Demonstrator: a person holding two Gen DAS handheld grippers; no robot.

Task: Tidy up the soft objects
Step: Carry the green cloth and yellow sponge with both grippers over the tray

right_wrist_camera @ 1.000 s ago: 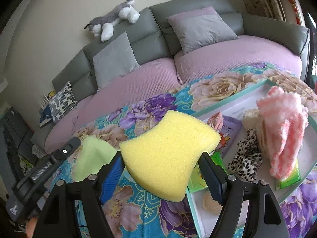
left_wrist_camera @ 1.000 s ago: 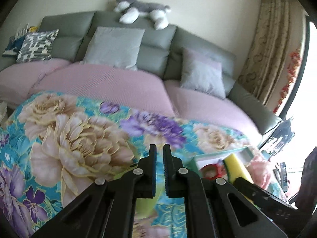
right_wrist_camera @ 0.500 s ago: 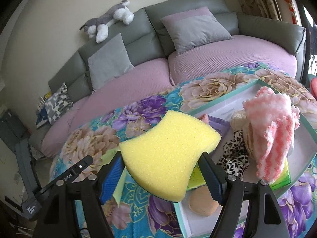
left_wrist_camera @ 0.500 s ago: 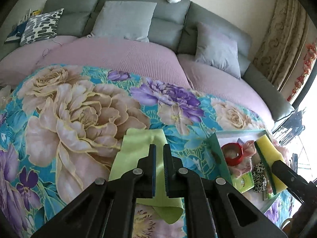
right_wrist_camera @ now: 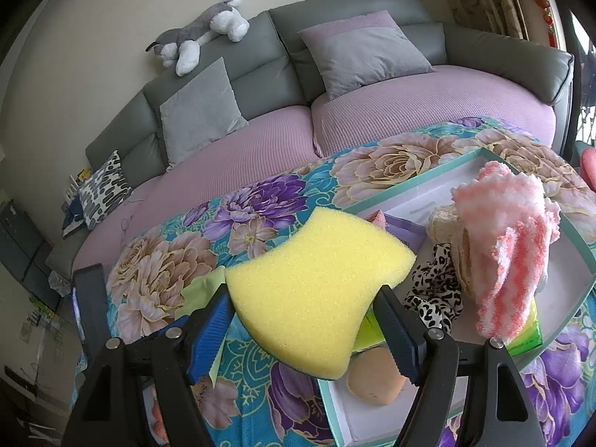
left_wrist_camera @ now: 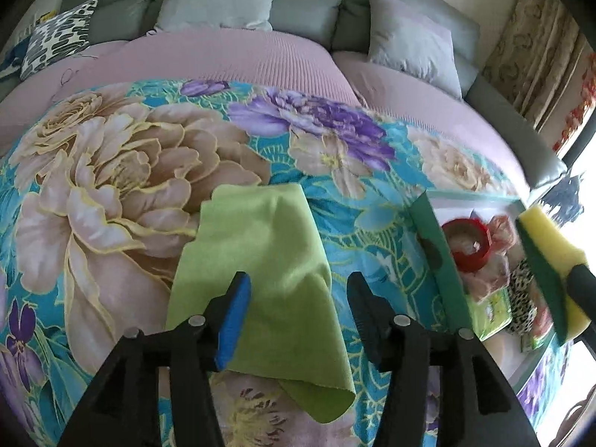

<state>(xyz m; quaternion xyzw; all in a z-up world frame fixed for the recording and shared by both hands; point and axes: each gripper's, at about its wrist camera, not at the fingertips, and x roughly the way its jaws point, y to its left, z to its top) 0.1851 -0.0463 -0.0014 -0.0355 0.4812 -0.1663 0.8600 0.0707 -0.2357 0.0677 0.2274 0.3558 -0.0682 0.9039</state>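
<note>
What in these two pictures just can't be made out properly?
- Right wrist view: the yellow sponge, clamped in the right hand-held gripper, covers part of the box and most of the green cloth.
- Right wrist view: the tan round thing is half hidden under the sponge; unidentifiable.
- Left wrist view: the box contents beside the red tape roll are blurred.
- Left wrist view: window glare whitens the right edge.

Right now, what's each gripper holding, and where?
Right gripper: yellow sponge, pinched across its side edges. Left gripper: nothing; jaws just opened over the green cloth.
</note>
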